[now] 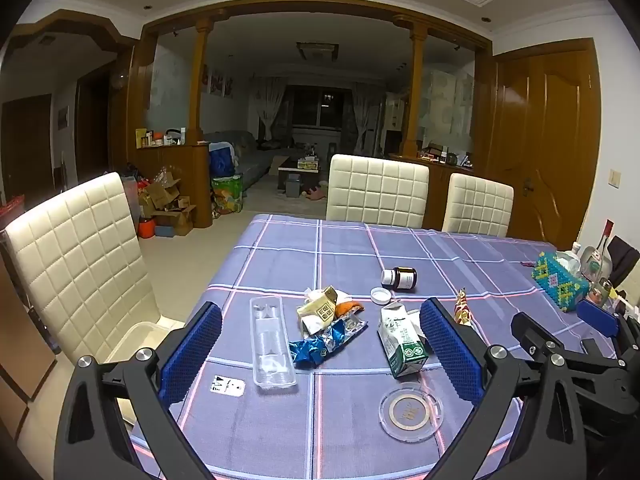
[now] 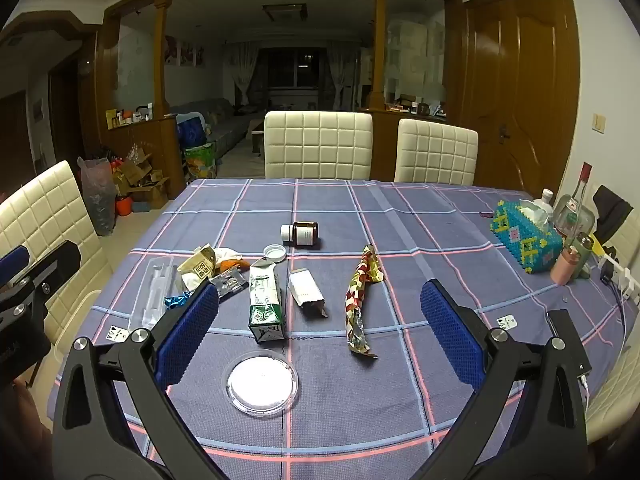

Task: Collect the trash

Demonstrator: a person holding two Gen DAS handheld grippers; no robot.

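Trash lies scattered on a table with a blue plaid cloth (image 1: 352, 248). My left gripper (image 1: 320, 310) hovers open above a clear plastic tray (image 1: 272, 344), a heap of crumpled wrappers (image 1: 326, 316) and a green-and-white milk carton (image 1: 402, 340). My right gripper (image 2: 320, 291) is open too, over the same carton (image 2: 264, 300), a small white box (image 2: 306, 292) and a red-gold wrapper (image 2: 360, 300). Farther back lie a brown bottle (image 2: 304, 234) on its side and a white cap (image 2: 275, 253). Nothing is between either pair of fingers.
A round clear dish (image 2: 262, 380) sits near the table's front edge. A beaded tissue box (image 2: 528, 240) and bottles (image 2: 576, 208) stand at the right edge. Cream chairs (image 2: 318, 144) line the far side and the left side (image 1: 80, 264).
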